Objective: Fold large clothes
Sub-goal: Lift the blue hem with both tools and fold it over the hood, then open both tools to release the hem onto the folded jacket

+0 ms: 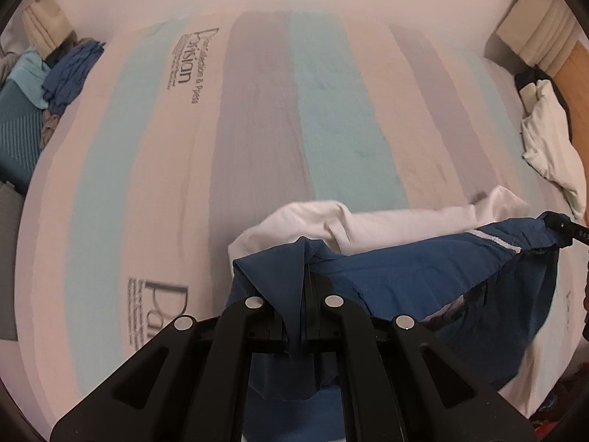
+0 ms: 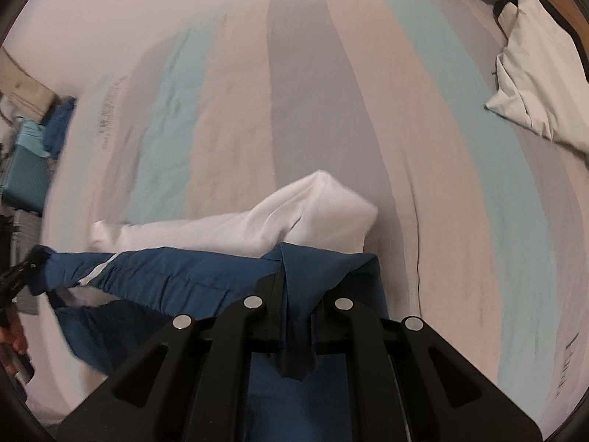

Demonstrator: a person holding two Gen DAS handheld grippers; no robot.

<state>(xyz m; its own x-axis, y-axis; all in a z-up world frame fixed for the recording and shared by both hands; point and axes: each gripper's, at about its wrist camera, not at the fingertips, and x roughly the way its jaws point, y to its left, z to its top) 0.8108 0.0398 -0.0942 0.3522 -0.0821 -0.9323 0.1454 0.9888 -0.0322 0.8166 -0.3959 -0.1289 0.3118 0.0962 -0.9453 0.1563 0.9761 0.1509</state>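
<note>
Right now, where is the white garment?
In both views the white garment lies on the striped bedsheet, just beyond the blue garment stretched between both grippers.

The dark blue woven cloth garment (image 1: 423, 272) looks matt and smooth, its white lining (image 2: 279, 217) soft. The striped pastel bedsheet (image 1: 331, 118) is matt cotton-like cloth. The black plastic left gripper (image 1: 294, 305) has a dull finish with shiny metal pins.

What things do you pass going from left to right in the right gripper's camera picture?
Pile of blue and teal clothes → the left gripper pinching the dark blue garment → white cloth → cream pillow with dark edging.
</note>
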